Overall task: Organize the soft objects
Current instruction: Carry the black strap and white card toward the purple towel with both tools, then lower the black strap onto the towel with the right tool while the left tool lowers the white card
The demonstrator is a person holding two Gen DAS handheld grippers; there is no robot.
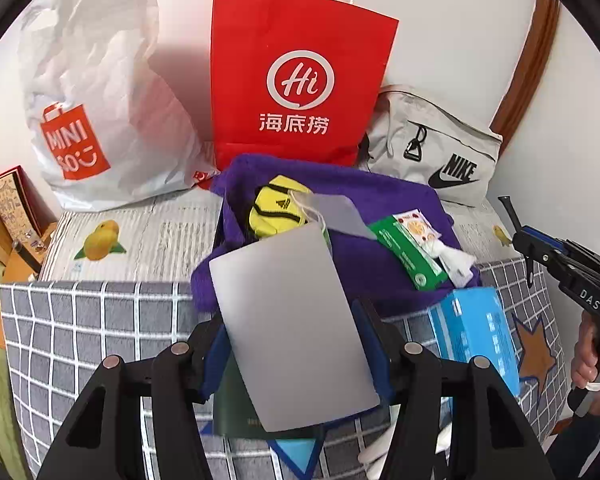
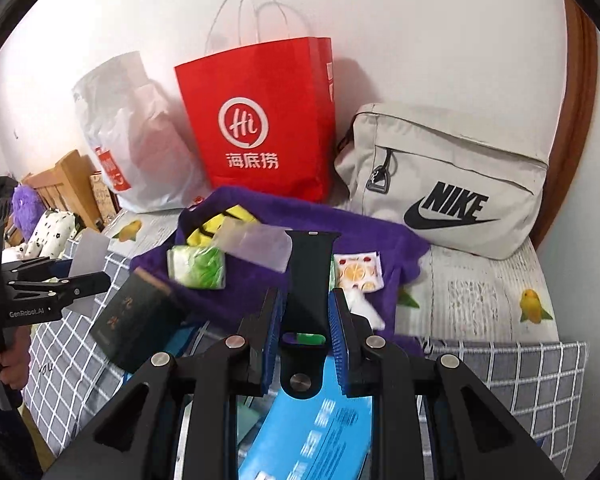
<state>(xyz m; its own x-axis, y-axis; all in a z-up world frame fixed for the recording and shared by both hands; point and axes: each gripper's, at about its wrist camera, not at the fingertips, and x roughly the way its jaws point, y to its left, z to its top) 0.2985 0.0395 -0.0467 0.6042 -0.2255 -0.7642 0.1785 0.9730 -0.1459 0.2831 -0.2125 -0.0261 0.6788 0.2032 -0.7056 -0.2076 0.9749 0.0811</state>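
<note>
My left gripper is shut on a flat grey sheet, held above the bed; it also shows in the right wrist view. My right gripper is shut on a black watch strap. Behind both lies a purple fleece cloth with a yellow pouch, a green box, a fruit-print packet and a green tissue pack on it. A dark booklet lies at the cloth's near left edge.
Against the wall stand a white Miniso bag, a red paper bag and a grey Nike bag. A blue box lies on the grey checked blanket. A wooden headboard is at the left.
</note>
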